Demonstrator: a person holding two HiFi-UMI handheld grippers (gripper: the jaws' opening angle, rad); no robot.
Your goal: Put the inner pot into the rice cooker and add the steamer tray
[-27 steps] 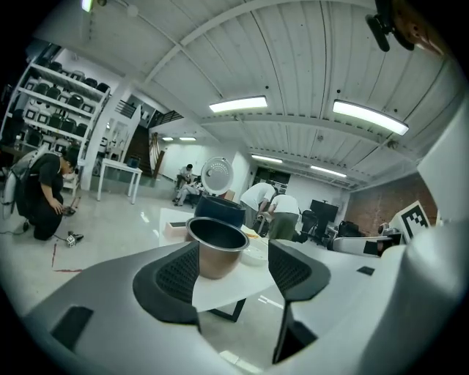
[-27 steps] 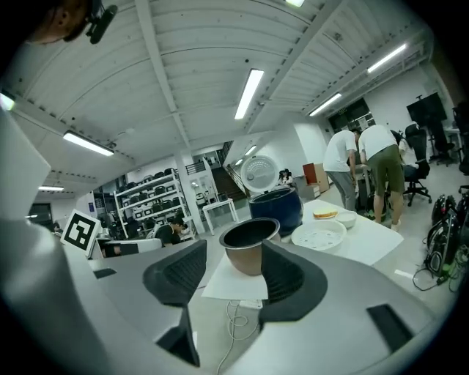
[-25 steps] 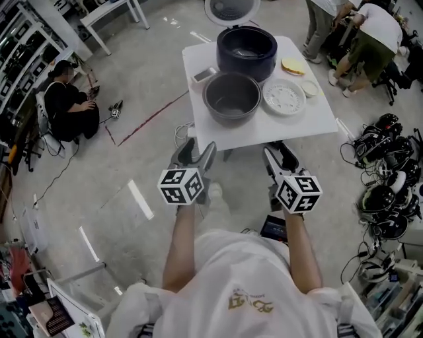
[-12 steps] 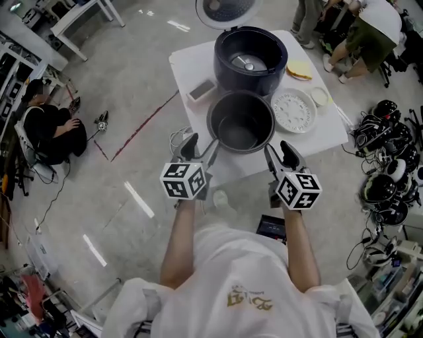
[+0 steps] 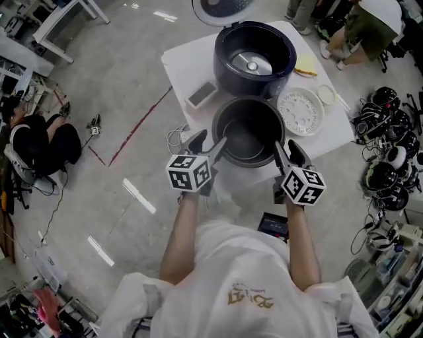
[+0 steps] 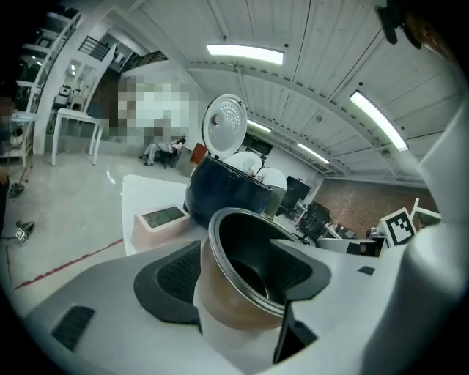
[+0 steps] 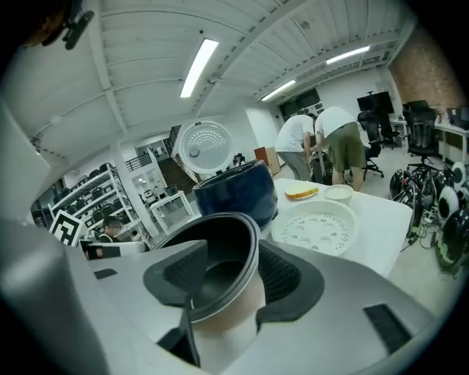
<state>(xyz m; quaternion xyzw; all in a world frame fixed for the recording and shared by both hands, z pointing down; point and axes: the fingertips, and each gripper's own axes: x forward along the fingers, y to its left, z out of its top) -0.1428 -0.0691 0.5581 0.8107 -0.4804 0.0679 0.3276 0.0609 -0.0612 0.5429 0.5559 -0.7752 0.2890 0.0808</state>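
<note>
The dark inner pot [image 5: 250, 132] stands on the white table [image 5: 178, 59], in front of the open navy rice cooker [image 5: 254, 56]. The white perforated steamer tray [image 5: 301, 111] lies to the pot's right. My left gripper [image 5: 209, 140] is open at the pot's left rim. My right gripper [image 5: 285, 146] is open at its right rim. In the left gripper view the pot's wall [image 6: 227, 307] shows between the spread jaws of the left gripper [image 6: 238, 256]. In the right gripper view the pot [image 7: 220, 293] likewise sits between the jaws of the right gripper [image 7: 229, 264], with the tray [image 7: 315, 227] behind.
The cooker's lid [image 5: 221, 8] stands raised at the back. A small flat box [image 5: 201, 94] lies left of the cooker; a yellow item [image 5: 307, 65] and a little bowl [image 5: 326, 94] are at the right. Helmets and cables [image 5: 390, 132] crowd the floor to the right. A person [image 5: 33, 142] sits on the floor at left.
I have stepped up to the table. Both grippers moved forward from well short of it to either side of the inner pot's rim.
</note>
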